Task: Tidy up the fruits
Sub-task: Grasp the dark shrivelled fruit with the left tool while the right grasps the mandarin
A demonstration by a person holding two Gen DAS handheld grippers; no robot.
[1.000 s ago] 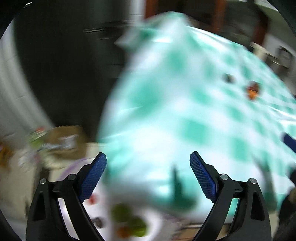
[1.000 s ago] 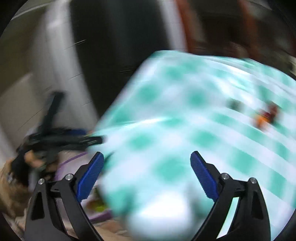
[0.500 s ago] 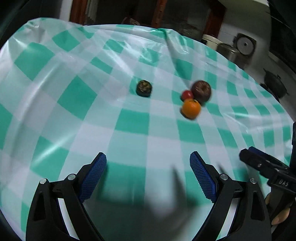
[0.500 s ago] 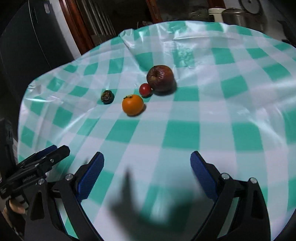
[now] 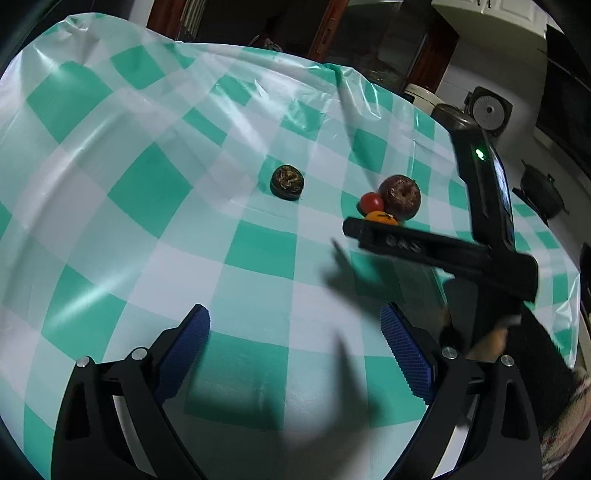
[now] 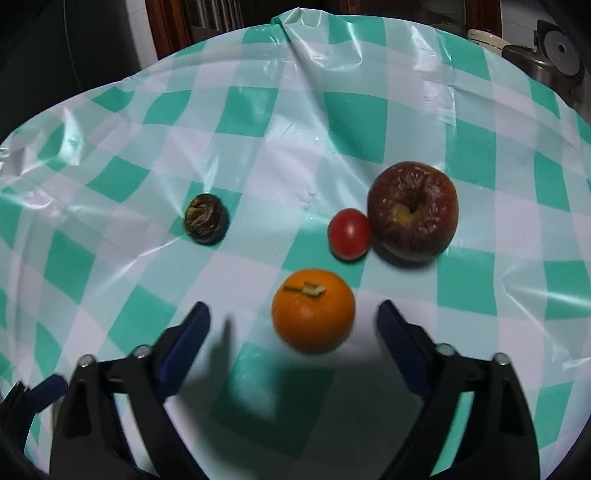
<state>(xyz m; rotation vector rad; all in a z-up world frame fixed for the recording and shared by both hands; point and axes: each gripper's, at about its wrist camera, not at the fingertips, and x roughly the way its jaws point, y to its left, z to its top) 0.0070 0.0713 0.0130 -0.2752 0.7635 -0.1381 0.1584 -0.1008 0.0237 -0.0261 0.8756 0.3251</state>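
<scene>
A glossy plastic tablecloth (image 6: 369,118) in green and white checks covers the table, creased and catching glare. On it lie four fruits: an orange (image 6: 313,311) just ahead of the right gripper (image 6: 293,321), whose jaws stand wide apart and empty; a small tomato (image 6: 349,233) touching a wrinkled dark red apple (image 6: 413,210); and a dark round fruit (image 6: 206,223) off to the left, apart. The left gripper (image 5: 294,338) hangs released too — nothing between its blue pads. Behind the table: dark wooden doors (image 5: 369,33) and a kettle (image 5: 453,115).
</scene>
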